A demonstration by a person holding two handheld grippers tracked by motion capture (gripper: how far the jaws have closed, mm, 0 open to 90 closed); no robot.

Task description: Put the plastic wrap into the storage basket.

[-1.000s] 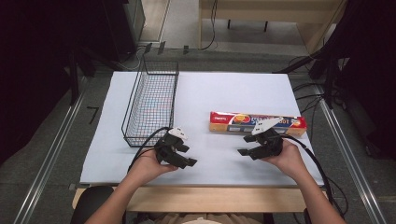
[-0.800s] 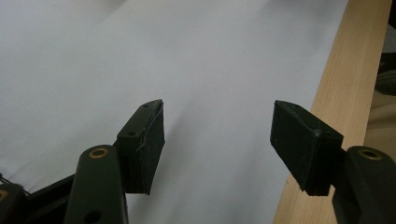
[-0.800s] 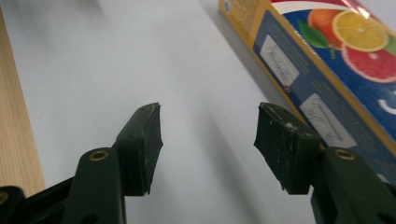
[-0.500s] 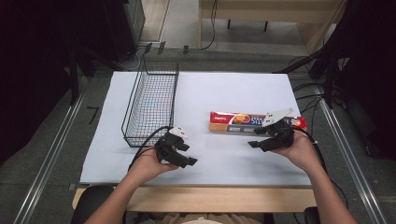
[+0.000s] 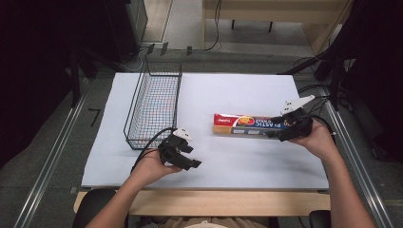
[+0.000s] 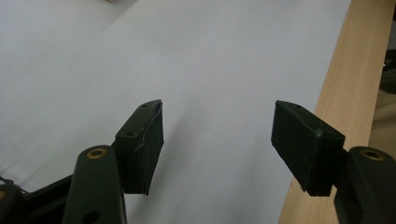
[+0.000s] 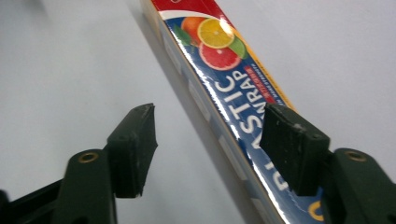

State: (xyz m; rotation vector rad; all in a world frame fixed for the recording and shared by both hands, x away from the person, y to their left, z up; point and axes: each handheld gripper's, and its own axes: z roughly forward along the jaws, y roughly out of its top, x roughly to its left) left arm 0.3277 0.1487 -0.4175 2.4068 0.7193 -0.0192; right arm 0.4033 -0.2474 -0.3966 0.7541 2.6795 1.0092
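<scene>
The right tongs have come forward and up across the surface from their place near the front edge a second ago, and they now sit at the right end of the plastic wrap box, which lies flat on the white surface, right of the wire basket and well apart from it. Their jaws have just been opening: in the right gripper view they stand spread, one pad over the top face of the box and the other pad hanging above bare surface beside it, so the box is starting to come between them but nothing is pinched yet. From the high view it is hard to tell whether the tongs already touch the box; they probably hover just over its end. This reads as the approach to a grasp, with the closing and lifting not yet begun, and the basket looks the likely place for the box to go. The left tongs rest low near the front of the surface, close to the basket's near corner, in the same place as before; their jaws are spread with only bare white surface between the pads.
</scene>
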